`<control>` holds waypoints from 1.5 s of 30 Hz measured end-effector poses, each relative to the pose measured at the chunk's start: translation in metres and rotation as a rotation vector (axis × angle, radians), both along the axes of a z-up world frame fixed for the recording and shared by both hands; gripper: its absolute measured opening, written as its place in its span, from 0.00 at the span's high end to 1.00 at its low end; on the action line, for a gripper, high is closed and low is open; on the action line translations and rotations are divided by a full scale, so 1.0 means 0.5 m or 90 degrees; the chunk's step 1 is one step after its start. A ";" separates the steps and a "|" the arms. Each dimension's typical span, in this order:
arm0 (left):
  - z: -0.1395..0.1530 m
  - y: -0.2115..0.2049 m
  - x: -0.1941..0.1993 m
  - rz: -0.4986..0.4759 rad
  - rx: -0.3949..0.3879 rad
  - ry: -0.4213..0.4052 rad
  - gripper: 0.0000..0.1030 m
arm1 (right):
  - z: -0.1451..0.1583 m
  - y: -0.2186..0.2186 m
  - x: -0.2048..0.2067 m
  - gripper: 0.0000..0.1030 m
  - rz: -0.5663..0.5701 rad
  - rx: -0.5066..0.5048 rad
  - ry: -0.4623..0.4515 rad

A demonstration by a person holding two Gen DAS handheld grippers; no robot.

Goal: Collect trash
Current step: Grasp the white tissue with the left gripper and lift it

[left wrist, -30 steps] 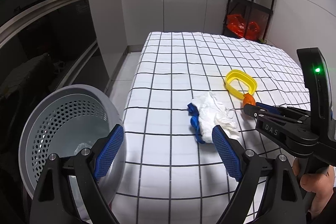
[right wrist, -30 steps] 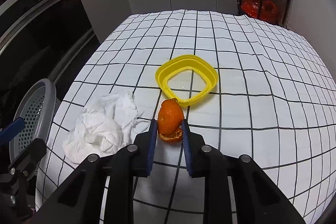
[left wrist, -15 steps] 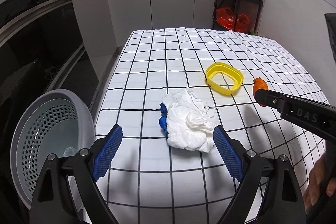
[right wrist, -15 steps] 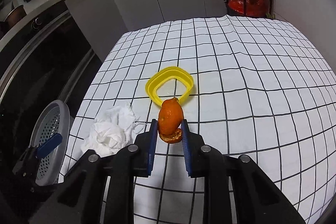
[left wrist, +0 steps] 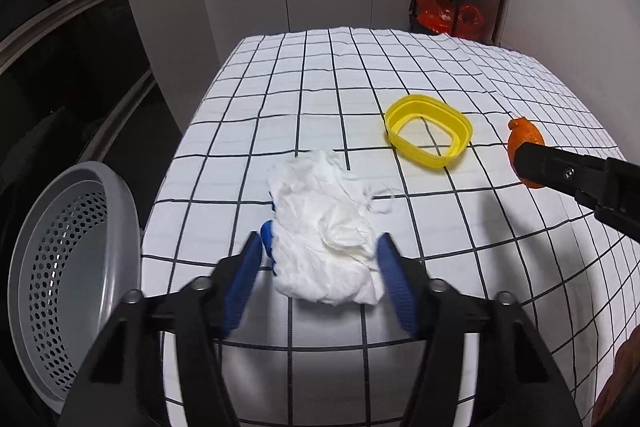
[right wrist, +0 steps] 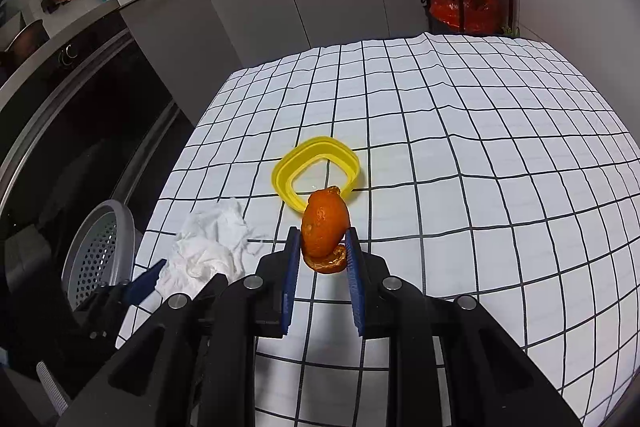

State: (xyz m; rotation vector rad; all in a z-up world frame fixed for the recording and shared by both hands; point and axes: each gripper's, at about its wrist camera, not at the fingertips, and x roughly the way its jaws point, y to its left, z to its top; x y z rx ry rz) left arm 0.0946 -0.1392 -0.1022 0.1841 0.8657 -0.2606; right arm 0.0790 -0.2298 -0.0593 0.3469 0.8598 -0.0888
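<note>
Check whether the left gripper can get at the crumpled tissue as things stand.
Probably yes. The left gripper has its jaws closing with the crumpled tissue already between them on the checked tablecloth; nothing blocks it, and the right gripper, holding orange peel, is off to the side.

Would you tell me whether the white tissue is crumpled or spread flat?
Crumpled: the white tissue sits bunched in a wrinkled heap on the checked cloth.

**Right wrist view: peel gripped above the surface**

The right gripper (right wrist: 322, 251) is clamped on an orange peel (right wrist: 324, 233), held between its blue fingers (right wrist: 291, 279). Just behind the peel, a yellow ring (right wrist: 286, 175) lies on the checked surface (right wrist: 480, 167). A white tissue (right wrist: 208, 247) lies at left, with the left gripper (right wrist: 152, 277) at it. A grey basket (right wrist: 100, 247) stands beside the surface edge.
</note>
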 end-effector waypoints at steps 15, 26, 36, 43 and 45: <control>0.060 0.035 -0.018 -0.020 -0.074 -0.016 0.91 | 0.004 -0.004 -0.007 0.79 -0.002 0.007 -0.006; 0.116 0.085 -0.030 -0.030 -0.117 -0.041 0.91 | 0.008 0.004 0.000 0.79 0.009 0.008 -0.011; 0.137 0.103 -0.046 -0.069 -0.147 -0.036 0.91 | 0.007 0.009 0.005 0.79 0.015 0.008 -0.011; 0.121 0.085 -0.044 -0.087 -0.138 -0.013 0.91 | 0.007 0.009 0.007 0.78 0.014 0.008 -0.013; 0.118 0.082 -0.044 -0.088 -0.136 -0.009 0.91 | 0.008 0.008 0.007 0.79 0.013 0.010 -0.013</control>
